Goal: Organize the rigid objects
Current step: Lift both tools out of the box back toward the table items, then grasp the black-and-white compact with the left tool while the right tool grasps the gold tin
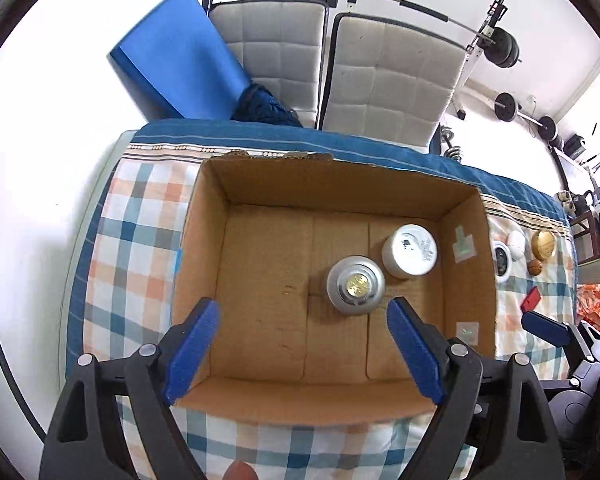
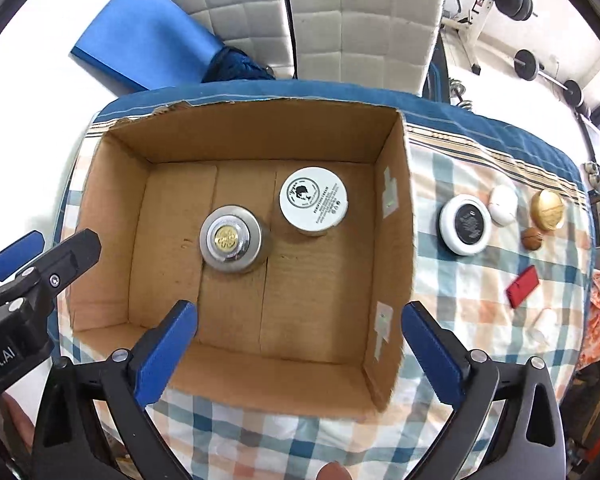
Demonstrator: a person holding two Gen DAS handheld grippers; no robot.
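Hovering over box (image 2: 396, 240) | both grippers wide open, empty: left gripper (image 1: 304, 344), right gripper (image 2: 300, 344) | two jars already inside | loose round compact (image 2: 465, 224) right of frame, outside box wall | right gripper nearer.

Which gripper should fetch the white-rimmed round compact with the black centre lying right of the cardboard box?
Right, probably. The right gripper is open and empty, and the white-rimmed round compact lies on its side of the cardboard box. The left gripper, also open, hangs over the box interior, farther away.
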